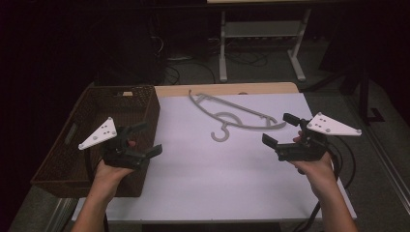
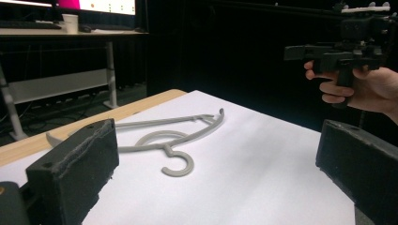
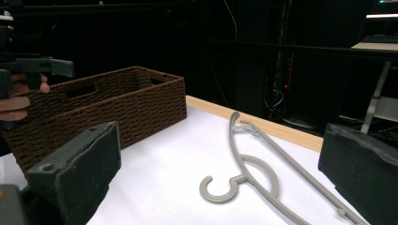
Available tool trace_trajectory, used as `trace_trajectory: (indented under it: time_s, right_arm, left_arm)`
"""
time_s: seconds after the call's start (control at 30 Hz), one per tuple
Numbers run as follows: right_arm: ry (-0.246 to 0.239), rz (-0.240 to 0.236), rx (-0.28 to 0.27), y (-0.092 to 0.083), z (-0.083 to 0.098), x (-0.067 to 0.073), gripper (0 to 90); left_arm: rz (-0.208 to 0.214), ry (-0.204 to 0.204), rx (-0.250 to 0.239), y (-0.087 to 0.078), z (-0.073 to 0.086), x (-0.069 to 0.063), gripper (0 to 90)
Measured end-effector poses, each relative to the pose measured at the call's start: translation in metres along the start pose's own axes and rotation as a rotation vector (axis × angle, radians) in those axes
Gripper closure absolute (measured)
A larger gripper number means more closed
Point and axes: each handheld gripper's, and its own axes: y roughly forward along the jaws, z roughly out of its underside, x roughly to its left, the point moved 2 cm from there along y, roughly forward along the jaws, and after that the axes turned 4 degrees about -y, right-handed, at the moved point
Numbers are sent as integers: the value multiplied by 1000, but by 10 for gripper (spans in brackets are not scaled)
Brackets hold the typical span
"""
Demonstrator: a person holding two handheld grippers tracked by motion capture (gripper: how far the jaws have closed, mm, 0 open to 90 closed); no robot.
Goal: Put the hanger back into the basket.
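Note:
A grey plastic hanger (image 1: 223, 125) lies flat on the white table top (image 1: 217, 179), toward the back centre, its hook turned to the front. My left gripper (image 1: 151, 138) hovers over the table's left side beside a brown wicker basket (image 1: 150, 113), open with nothing between its jaws. On the right, my right gripper (image 1: 279, 129) is held open and empty just off the hanger's right end. In the left gripper view the hanger (image 2: 164, 148) lies ahead of the wide jaws (image 2: 216, 183). In the right gripper view the hanger (image 3: 240, 178) lies between and beyond the spread jaws (image 3: 216, 187).
The basket (image 3: 117, 108) stands along the table's left edge, and its inside looks dark. A wooden strip (image 1: 217, 89) borders the far table edge. Beyond it are a white desk frame (image 1: 261, 43) and cables on the floor. A cable trails from the right gripper.

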Motion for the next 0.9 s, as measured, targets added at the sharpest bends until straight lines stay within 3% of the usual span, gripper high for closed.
trace_trajectory:
  time_s: [0.3,0.43,0.7,0.9]
  right_arm:
    - [-7,-5,23,3,4,-1,0]
    - [-18,-7,42,6,6,-3,0]
    - [-35,-32,118,20,14,-11,0]
    - [-43,-67,172,35,19,-16,0]
  left_arm:
    - [27,7,43,16,2,-10,0]
    - [40,21,84,27,6,-16,0]
    - [79,32,151,47,21,-24,0]
    - [105,20,193,58,40,-27,0]
